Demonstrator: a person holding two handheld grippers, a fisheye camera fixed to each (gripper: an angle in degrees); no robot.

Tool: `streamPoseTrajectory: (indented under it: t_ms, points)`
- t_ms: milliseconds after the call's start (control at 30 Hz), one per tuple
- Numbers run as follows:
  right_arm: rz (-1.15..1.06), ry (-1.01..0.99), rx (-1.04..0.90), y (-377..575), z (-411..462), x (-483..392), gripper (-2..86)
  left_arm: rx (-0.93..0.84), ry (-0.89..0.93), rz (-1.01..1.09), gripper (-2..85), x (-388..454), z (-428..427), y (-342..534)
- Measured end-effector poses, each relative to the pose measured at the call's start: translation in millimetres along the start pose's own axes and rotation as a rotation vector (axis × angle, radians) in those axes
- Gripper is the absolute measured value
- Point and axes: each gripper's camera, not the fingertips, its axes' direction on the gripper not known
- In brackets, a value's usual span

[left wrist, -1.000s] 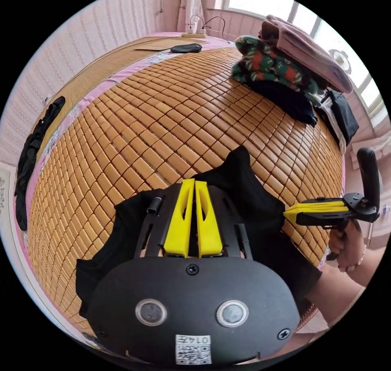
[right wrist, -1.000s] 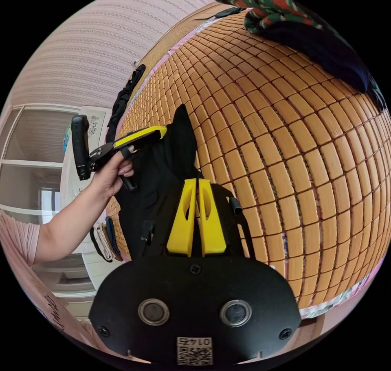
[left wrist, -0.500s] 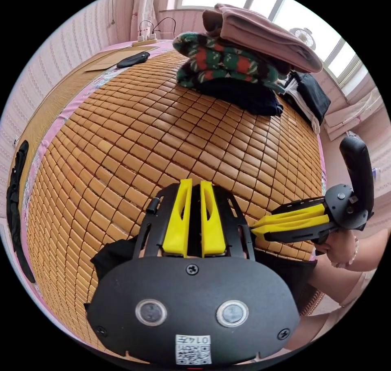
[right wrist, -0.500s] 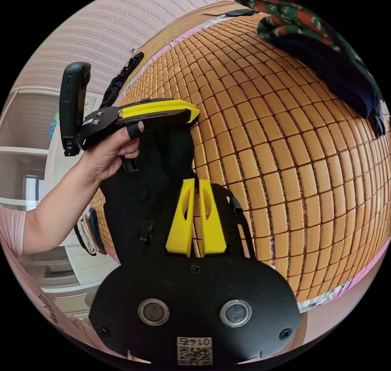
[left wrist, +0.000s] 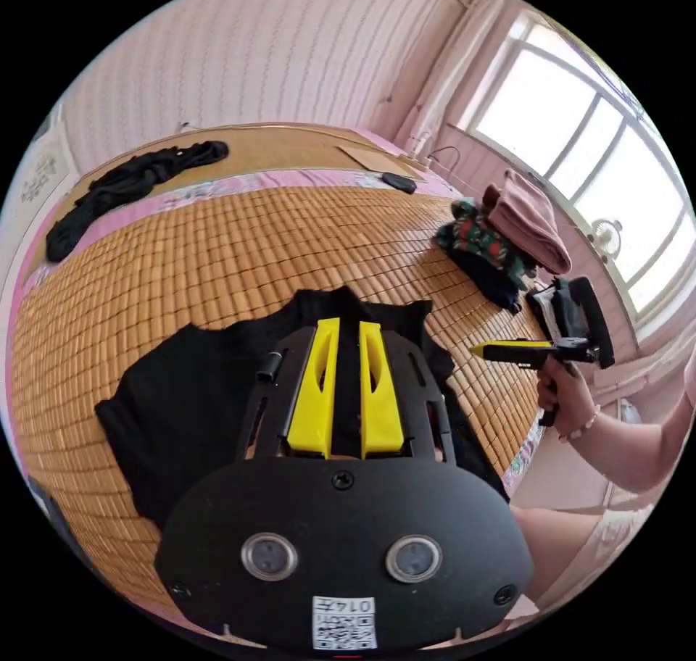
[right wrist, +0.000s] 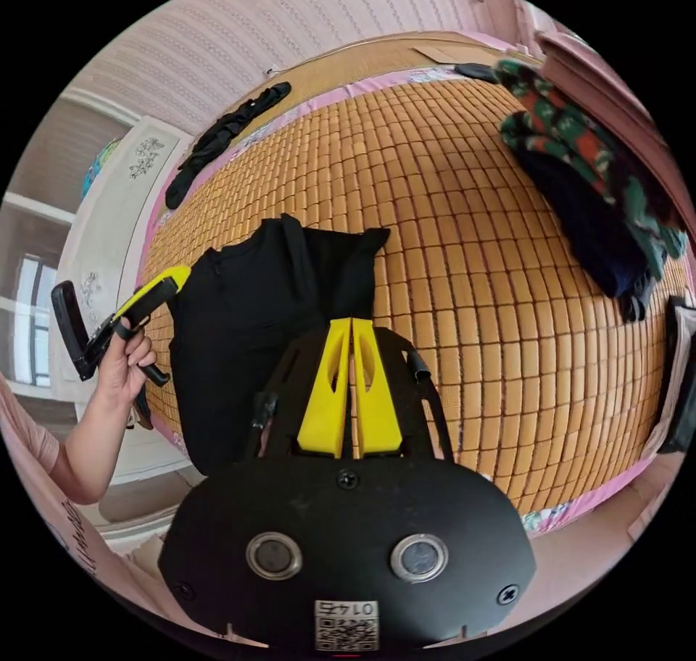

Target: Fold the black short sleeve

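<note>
Left gripper view: left gripper [left wrist: 346, 325] at 6 o'clock, jaws a narrow gap apart, nothing between them, hanging over the black shirt [left wrist: 196, 393], which lies folded on the bamboo mat [left wrist: 217, 248] near its front edge. Right gripper [left wrist: 484, 349] at 3 o'clock in a hand [left wrist: 565, 393], jaws look pressed together, off the shirt. Clothes stack [left wrist: 507, 240] at 2, dark garment [left wrist: 123, 183] at 10. Right gripper view: right gripper [right wrist: 351, 325] jaws pressed together, empty, above the mat just beside the shirt [right wrist: 246, 327] at 9. Left gripper [right wrist: 172, 278] further out at 9; can't tell its jaw gap from here. Stack [right wrist: 587, 183] at 2.
</note>
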Motion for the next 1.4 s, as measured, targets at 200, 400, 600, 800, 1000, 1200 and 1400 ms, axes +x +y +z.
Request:
streamPoseTrajectory:
  t_ms: [200, 400, 600, 800, 1000, 1200, 1400]
  points:
    - [-0.439, -0.197, -0.102, -32.6, 96.4, -168.5, 0.4, -0.065, -0.332, -0.423, 4.1, -178.2, -121.0, 112.2]
    - [-0.833, -0.326, -0.206, -20.6, 225.0, -394.1, 3.8, -0.015, -0.329, -0.585, 5.2, -260.5, -168.0, 126.8]
    - [-0.921, -0.128, -0.226, 12.0, 345.7, -525.7, 7.1, -0.074, -0.192, -0.603, 6.0, -307.8, -171.4, 102.0]
    - [-0.849, 0.132, -0.232, 27.1, 444.4, -551.6, 0.1, -0.079, -0.065, -0.501, 0.4, -337.6, -198.6, 78.7]
    - [-0.881, 0.008, -0.305, 34.8, 473.3, -563.6, -0.9, -0.004, -0.03, -0.49, -0.9, -328.7, -257.5, 59.6]
    - [-0.86, -0.061, -0.309, 38.4, 515.2, -570.9, -0.7, -0.023, -0.07, -0.523, -1.0, -316.5, -277.3, 53.2]
    - [-0.927, 0.012, -0.312, 62.1, 527.9, -564.5, 3.6, -0.039, -0.09, -0.52, -1.0, -302.4, -288.9, 28.9]
